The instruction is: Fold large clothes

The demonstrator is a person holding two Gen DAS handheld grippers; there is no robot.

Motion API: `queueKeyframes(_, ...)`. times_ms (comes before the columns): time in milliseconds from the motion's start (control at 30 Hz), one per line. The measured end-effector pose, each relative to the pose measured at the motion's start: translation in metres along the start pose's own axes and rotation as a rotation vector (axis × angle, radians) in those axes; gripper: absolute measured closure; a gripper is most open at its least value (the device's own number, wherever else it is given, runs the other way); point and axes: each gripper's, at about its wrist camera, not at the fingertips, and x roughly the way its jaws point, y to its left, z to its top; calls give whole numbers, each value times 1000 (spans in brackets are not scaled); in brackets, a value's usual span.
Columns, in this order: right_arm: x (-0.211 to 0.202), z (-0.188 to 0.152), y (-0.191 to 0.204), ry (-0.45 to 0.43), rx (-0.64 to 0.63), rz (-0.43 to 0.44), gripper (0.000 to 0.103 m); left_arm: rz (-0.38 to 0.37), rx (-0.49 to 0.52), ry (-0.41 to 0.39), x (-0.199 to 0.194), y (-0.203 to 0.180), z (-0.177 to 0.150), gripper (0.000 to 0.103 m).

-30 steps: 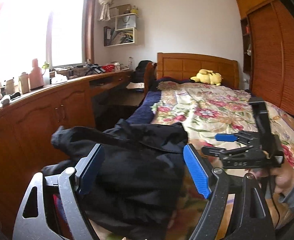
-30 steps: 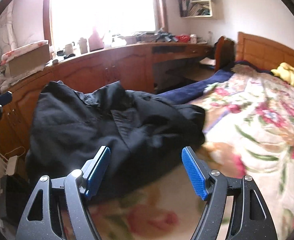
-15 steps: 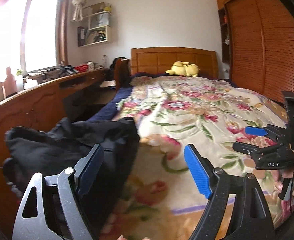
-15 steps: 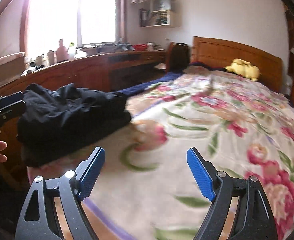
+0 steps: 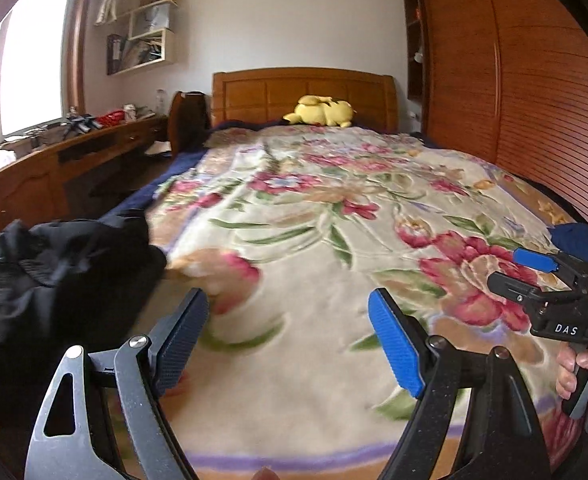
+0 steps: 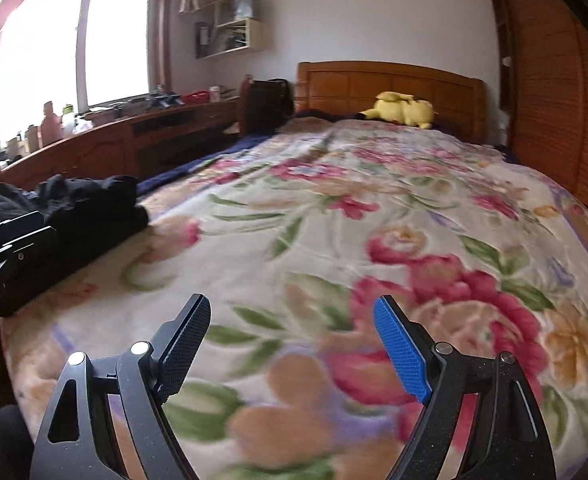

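Note:
A crumpled black garment lies in a heap at the left edge of the bed, on the floral blanket. My left gripper hangs open over bare blanket just right of the heap, with nothing between its blue pads. In the right wrist view the same black garment sits far to the left, and my right gripper stands open above the floral blanket, also empty. Each tool shows in the other's view: the right gripper at the right edge, the left gripper at the left edge.
A yellow plush toy rests against the wooden headboard. A long wooden counter with clutter runs under the window on the left. A slatted wardrobe stands on the right. A hand grips the right tool.
Both views have swung right, off the black garment and onto the open blanket. The garment, earlier right in front of both grippers, now lies to their left. The right jaws stand slightly wider.

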Motion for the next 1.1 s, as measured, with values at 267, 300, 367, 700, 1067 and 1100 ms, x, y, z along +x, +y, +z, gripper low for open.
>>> queueKeyframes(267, -14, 2, -25, -53, 54, -48, 18, -48, 8, -8, 32, -52, 19, 20)
queueKeyframes(300, -18, 2, -28, -62, 59, -54, 18, -50, 7, -10, 33, -54, 21, 20)
queueKeyframes(367, -24, 2, -30, -80, 64, -70, 18, -53, 3, -22, 36, -63, 26, 20)
queueKeyframes(700, -48, -14, -21, -190, 60, -180, 18, -28, 10, -115, 30, -81, 21, 20)
queueKeyframes(1067, -35, -21, -25, -200, 82, -201, 18, -20, 6, -114, 33, -79, 12, 20)
queueKeyframes(1100, -34, -20, -27, -202, 83, -202, 18, -26, 8, -115, 33, -79, 12, 20)
